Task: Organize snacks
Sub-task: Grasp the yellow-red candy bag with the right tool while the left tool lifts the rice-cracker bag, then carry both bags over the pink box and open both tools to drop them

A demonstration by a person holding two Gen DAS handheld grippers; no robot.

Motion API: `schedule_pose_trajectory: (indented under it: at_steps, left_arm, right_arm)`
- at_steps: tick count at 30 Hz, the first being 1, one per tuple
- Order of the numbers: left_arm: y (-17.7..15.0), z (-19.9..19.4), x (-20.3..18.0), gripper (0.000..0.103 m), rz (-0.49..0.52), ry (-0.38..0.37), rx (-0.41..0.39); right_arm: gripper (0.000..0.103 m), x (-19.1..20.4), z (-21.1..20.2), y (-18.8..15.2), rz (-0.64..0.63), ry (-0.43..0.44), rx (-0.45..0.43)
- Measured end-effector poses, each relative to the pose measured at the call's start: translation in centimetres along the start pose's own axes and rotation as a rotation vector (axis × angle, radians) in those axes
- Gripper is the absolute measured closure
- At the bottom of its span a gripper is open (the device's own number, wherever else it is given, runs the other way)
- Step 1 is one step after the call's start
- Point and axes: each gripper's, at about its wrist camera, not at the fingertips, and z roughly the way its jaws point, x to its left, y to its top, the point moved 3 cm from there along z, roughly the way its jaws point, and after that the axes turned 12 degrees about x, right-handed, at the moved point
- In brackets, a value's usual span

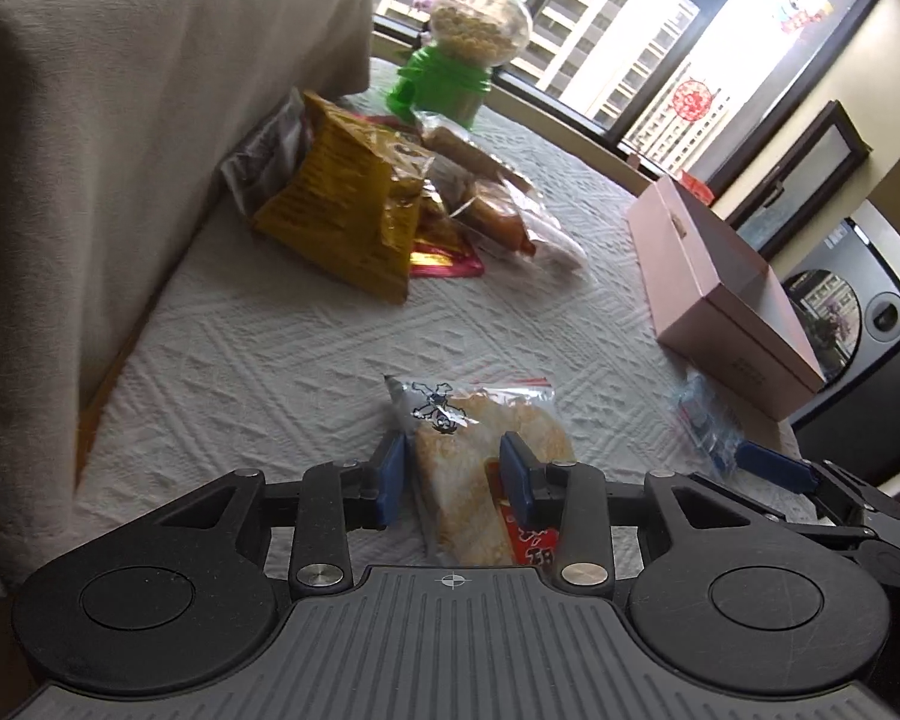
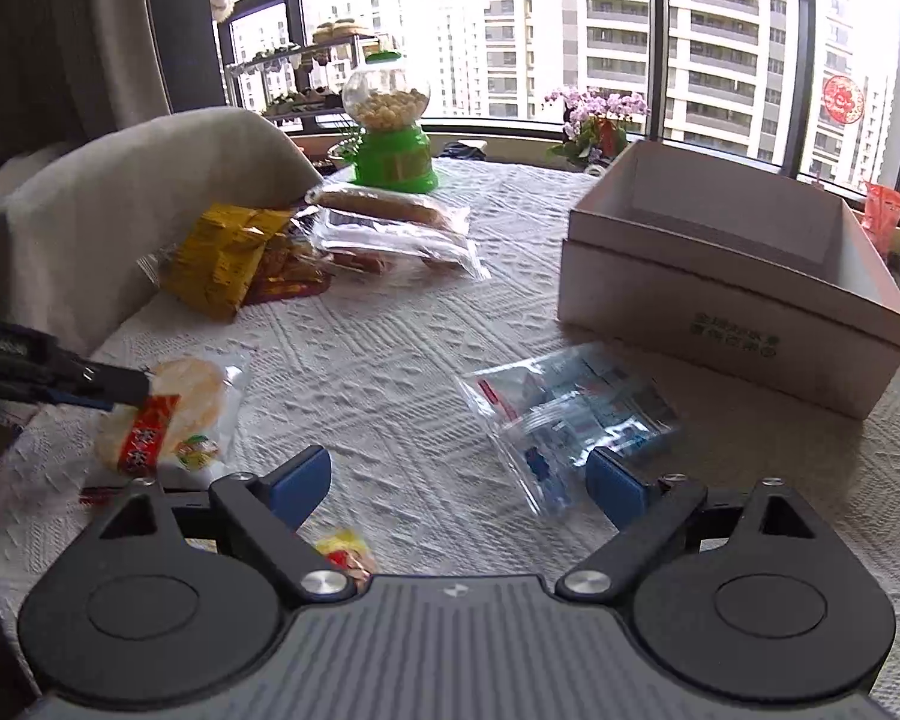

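— Two round rice crackers sit in that clear rice cracker packet [image 1: 486, 468], near the table [image 1: 282, 348] edge. Light, crinkly, brittle; I'd pinch the sealed edge.
— Claws?
— My left gripper [image 1: 453, 474] straddles it, not visibly pinching; right gripper [image 2: 459, 480] is spread, empty, by the blue zip bag [image 2: 570, 420].

A clear pack of round rice crackers [image 1: 480, 468] with a red label lies flat between the left gripper [image 1: 453, 477] pads, while a clear blue-printed packet [image 2: 570, 420] lies crumpled just ahead of the right gripper [image 2: 459, 483], beside its right pad.
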Motion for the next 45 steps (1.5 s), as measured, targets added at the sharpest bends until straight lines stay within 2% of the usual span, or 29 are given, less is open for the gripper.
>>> schedule_pose_trajectory:
  at_steps: [3,7,9,14,18,23,26,28,30,32,35,39,45]
  left_arm:
    - [0.5,0.8,-0.9,0.064,0.030,-0.050,0.027]
    - [-0.1,0.8,-1.2,0.064,0.074,-0.054,0.042]
    - [-0.4,0.8,-0.7,0.064,0.097,-0.087,0.042]
    - [0.1,1.0,-0.5,0.064,0.038,-0.187,0.076]
    - [0.1,-0.5,-3.4,0.064,0.141,-0.251,0.037]
    - [0.2,3.5,-4.6,0.062,0.145,-0.175,0.116]
    - [0.1,3.6,-5.0,0.065,0.150,-0.190,0.088]
    - [-0.2,2.9,-5.2,0.074,0.169,-0.202,0.054]
    - [-0.6,2.3,-5.0,0.079,0.162,-0.229,0.034]
    - [-0.7,1.8,-4.7,0.079,0.149,-0.240,0.014]
    - [-0.9,0.9,-4.6,0.080,0.159,-0.211,-0.035]
    - [-1.1,0.3,-4.5,0.081,0.154,-0.229,-0.027]
    - [-1.7,-0.7,-4.0,0.081,0.153,-0.233,-0.024]
  right_arm:
    - [0.011,1.2,0.5,0.9,-0.014,0.032,0.013]
    - [0.015,2.6,2.0,0.7,-0.061,-0.009,0.063]
    - [0.015,3.0,2.0,0.2,-0.076,-0.022,0.041]
    - [0.016,2.7,1.7,0.2,-0.088,-0.028,0.052]
    - [0.017,1.7,0.9,-0.5,-0.102,-0.069,0.061]
    - [0.017,0.8,0.8,-0.9,-0.094,-0.087,0.066]
    - [0.017,0.6,0.6,-1.1,-0.094,-0.099,0.054]
    - [0.017,0.2,0.0,-1.4,-0.098,-0.081,0.053]
    - [0.017,-0.4,-1.2,-1.8,-0.087,-0.059,0.046]
    - [0.017,-0.9,-2.4,-2.7,-0.089,-0.031,0.041]
    - [0.015,-0.6,-3.3,-4.2,-0.108,0.026,0.077]
    - [0.015,1.8,-2.5,-5.2,-0.191,0.085,0.139]
    - [0.015,3.8,-0.8,-4.9,-0.259,0.054,0.120]
